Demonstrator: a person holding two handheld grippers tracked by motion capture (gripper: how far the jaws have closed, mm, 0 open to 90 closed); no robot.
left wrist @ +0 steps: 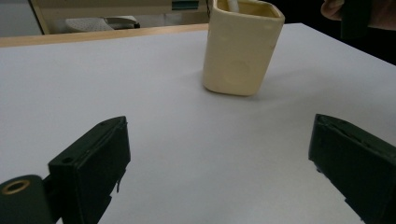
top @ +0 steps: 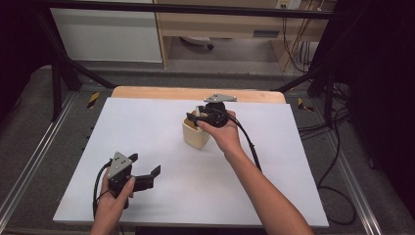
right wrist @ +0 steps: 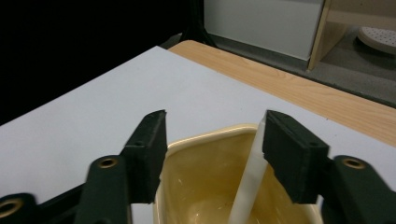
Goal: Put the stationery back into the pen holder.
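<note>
- White bench (top: pixel 161 147) carries cream cup (top: pixel 195 134) upright near far edge; open surface all round.
- White stick (right wrist: pixel 247 186) leans inside cup, top toward right gripper (right wrist: pixel 212 140), fingers parted, unpressed.
- Left gripper (top: pixel 144 166) fingers wide, empty.

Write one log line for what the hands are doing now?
right gripper: open over cup | white stick: in cup, loose | left gripper: open, empty, near table edge

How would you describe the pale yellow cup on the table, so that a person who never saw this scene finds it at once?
Start at the white table top and go toward its far edge, right of the middle. There stands the pale yellow, square-mouthed cup, upright below the right gripper. Nothing else stands on the board, and a white stick leans inside the cup.
</note>
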